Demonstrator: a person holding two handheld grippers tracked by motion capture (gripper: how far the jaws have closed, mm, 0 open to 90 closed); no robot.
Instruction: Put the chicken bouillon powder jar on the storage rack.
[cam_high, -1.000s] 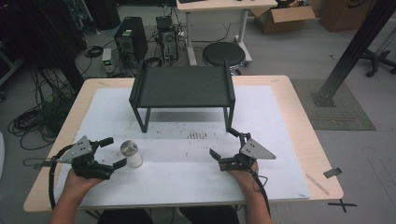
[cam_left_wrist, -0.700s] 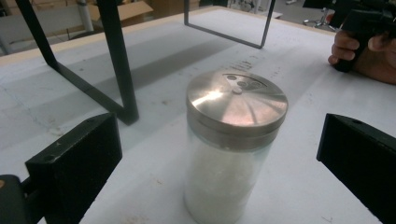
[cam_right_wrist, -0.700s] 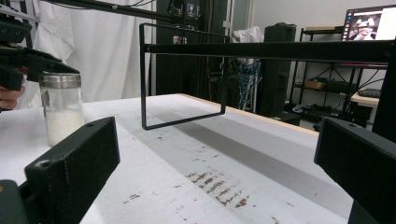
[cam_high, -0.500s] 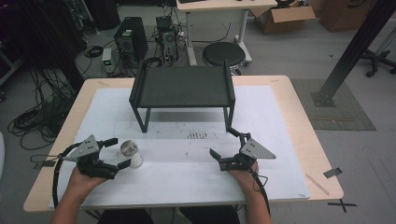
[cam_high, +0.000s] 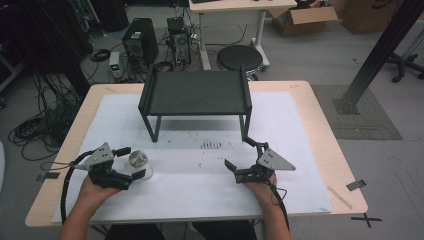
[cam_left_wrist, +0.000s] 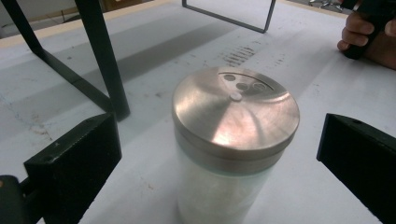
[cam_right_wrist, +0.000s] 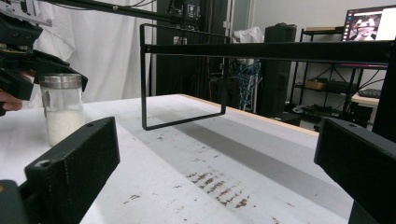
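Nearest the person, the left gripper (cam_high: 131, 163) has its fingers spread open around an upright salt shaker (cam_high: 138, 161), not touching it. The right gripper (cam_high: 242, 158), fingers open and empty, rests well apart. Beyond stands a black rack (cam_high: 196, 94) on the white surface (cam_high: 300, 150).

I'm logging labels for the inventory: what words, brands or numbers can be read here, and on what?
None can be read.
Shaker: bare metal lid, no label on the glass.
Cardboard box on the floor: no print legible.
Monitor far behind the table: its screen is too small and blurred to read.
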